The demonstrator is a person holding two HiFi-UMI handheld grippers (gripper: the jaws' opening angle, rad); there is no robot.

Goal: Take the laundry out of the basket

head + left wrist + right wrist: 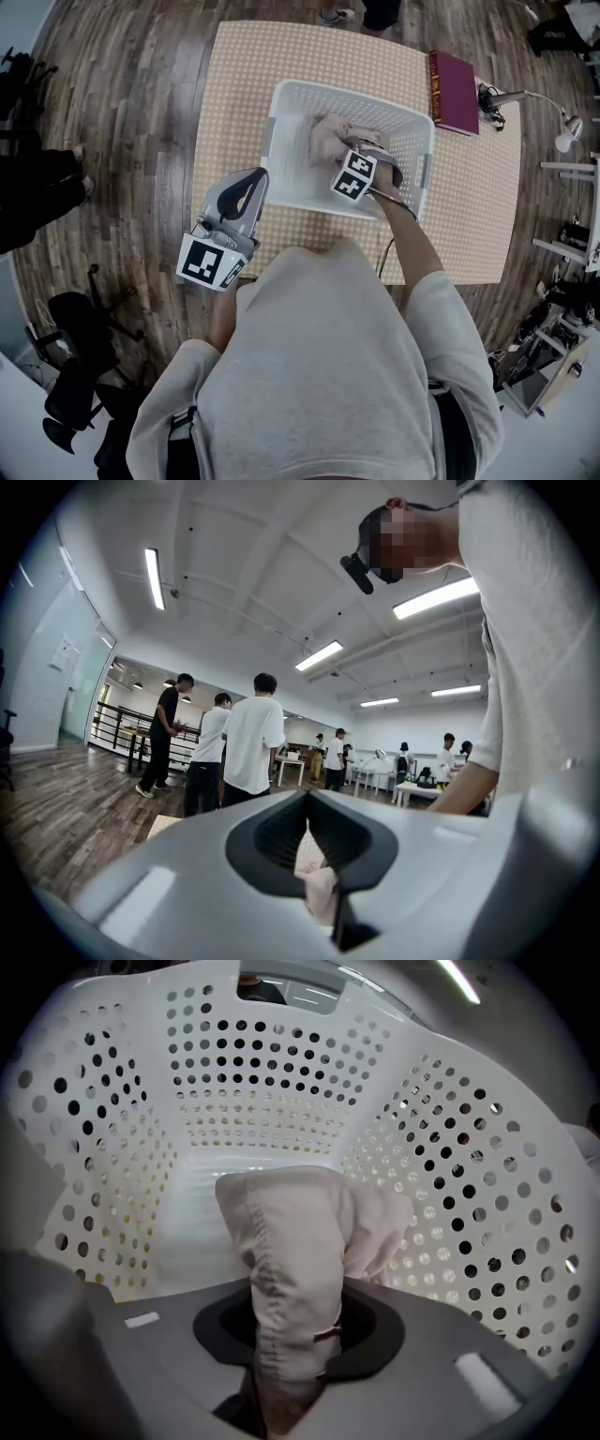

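At the near left, the left gripper (pixel 253 180) hovers just beside the white basket (pixel 281 103), its jaws together on nothing. The basket stands mid-table (pixel 234 56). Inside it, toward its right, the right gripper (pixel 292 1340) clamps a bunched fold of beige-pink cloth (pixel 286 1232). A maroon book (pixel 454 92) lies at the far right.

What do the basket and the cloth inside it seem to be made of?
The basket: probably hard plastic, white, slightly glossy; its moulded walls carry rows of round holes. The cloth: soft woven fabric, perhaps cotton, pale beige, matte; it folds loosely and shows a stitched seam.
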